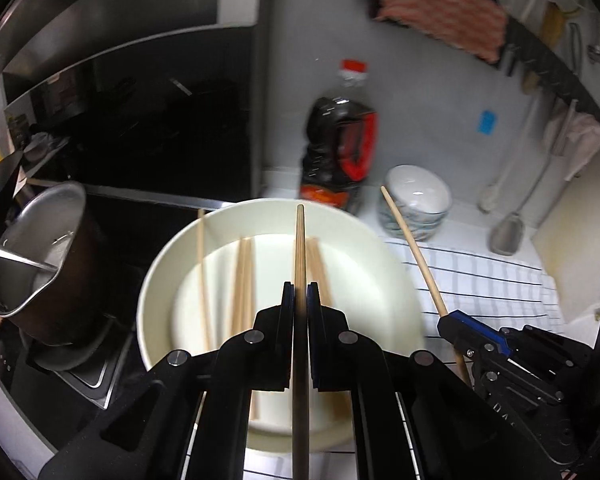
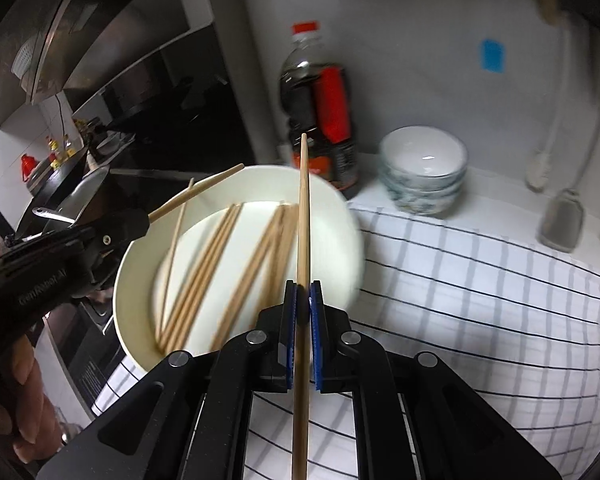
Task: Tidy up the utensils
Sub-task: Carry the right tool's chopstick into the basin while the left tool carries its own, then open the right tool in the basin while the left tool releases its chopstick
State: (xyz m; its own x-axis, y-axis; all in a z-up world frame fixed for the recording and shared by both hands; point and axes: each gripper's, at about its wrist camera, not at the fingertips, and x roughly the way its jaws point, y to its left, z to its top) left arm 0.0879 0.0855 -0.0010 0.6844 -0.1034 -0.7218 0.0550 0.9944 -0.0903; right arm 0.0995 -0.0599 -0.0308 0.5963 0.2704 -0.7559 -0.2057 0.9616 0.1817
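In the left wrist view my left gripper [image 1: 300,292] is shut on one wooden chopstick [image 1: 300,248], held above a wide white bowl [image 1: 152,292]. Several loose chopsticks [image 1: 242,280] lie in the bowl. At the right, my right gripper [image 1: 446,316] grips another chopstick [image 1: 412,244] that slants up and to the left. In the right wrist view the right gripper [image 2: 303,292] is shut on its chopstick [image 2: 304,200], over the bowl's [image 2: 332,216] right side. The left gripper [image 2: 146,220] reaches in from the left with its chopstick [image 2: 204,188] over the rim.
A dark bottle [image 1: 340,152] with a red cap stands behind the bowl. Stacked patterned bowls [image 1: 416,200] sit to its right on a checked cloth [image 2: 460,300]. A metal pot [image 1: 40,248] is on the stove at left. Utensils [image 1: 508,232] hang on the right wall.
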